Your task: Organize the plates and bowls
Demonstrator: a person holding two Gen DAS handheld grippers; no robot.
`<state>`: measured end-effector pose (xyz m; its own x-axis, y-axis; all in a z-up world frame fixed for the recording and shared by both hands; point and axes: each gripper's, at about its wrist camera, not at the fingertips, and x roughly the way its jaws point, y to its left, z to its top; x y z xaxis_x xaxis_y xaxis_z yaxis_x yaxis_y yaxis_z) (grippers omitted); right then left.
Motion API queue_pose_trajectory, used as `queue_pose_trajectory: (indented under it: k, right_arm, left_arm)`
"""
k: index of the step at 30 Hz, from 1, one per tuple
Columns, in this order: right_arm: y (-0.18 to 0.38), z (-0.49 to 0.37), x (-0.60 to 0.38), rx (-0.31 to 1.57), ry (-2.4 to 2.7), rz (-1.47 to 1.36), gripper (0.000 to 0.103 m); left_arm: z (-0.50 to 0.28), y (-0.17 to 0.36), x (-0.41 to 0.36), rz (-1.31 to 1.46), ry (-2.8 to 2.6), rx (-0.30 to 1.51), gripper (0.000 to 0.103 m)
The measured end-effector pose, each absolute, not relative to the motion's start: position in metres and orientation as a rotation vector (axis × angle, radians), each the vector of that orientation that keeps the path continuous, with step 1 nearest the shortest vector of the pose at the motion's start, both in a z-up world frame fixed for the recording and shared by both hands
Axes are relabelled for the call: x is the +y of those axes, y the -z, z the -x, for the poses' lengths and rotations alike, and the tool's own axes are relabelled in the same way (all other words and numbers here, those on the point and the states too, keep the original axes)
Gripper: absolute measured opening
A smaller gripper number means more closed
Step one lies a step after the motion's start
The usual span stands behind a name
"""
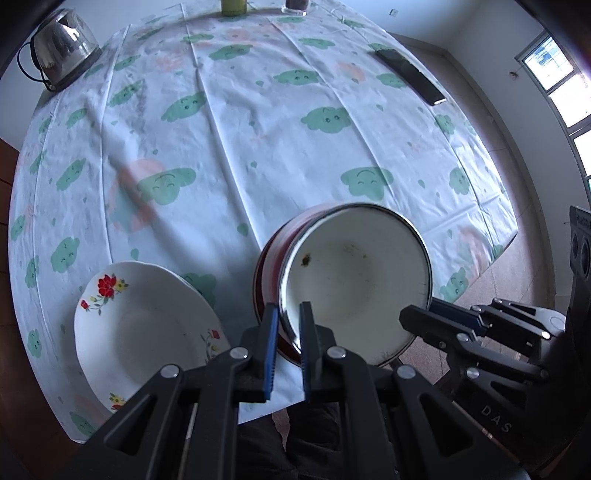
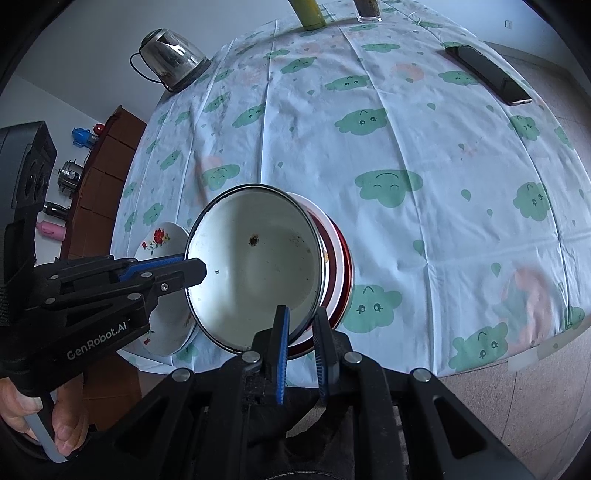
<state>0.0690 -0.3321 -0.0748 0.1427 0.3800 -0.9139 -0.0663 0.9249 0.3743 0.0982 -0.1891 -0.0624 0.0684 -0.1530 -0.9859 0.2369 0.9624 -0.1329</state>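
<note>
A white enamel bowl (image 1: 354, 280) with a metal rim and red-striped outside is held tilted above the table's near edge, its stained inside facing me. My left gripper (image 1: 289, 314) is shut on its left rim. My right gripper (image 2: 301, 317) is shut on its right rim; it also shows in the left wrist view (image 1: 428, 314). The bowl also shows in the right wrist view (image 2: 258, 266), with the left gripper (image 2: 192, 271) at its rim. A white plate with red flowers (image 1: 144, 332) lies on the table to the left of the bowl and shows in the right wrist view (image 2: 162, 236).
The table carries a cloth with green clouds (image 1: 258, 147). A steel kettle (image 1: 62, 44) stands at the far left, a black phone (image 1: 410, 75) at the far right, and a green cup (image 1: 232, 5) and a glass (image 1: 294, 5) at the far edge. A brown cabinet (image 2: 99, 177) stands left of the table.
</note>
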Motion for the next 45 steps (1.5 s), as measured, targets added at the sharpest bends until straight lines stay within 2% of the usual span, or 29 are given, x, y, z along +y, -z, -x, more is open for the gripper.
queue_pose_trajectory:
  k: [11, 19, 45]
  right_arm:
    - [0.086, -0.070, -0.333, 1.439, -0.338, -0.261, 0.014]
    - [0.088, -0.068, -0.333, 1.455, -0.349, -0.268, 0.014]
    - [0.090, -0.069, -0.335, 1.442, -0.348, -0.291, 0.014]
  left_arm:
    - [-0.097, 0.066, -0.188, -0.041, 0.317, 1.537, 0.008]
    - [-0.091, 0.056, -0.189, -0.065, 0.316, 1.535, 0.008]
    - [-0.097, 0.075, -0.180, 0.014, 0.311, 1.557, 0.008]
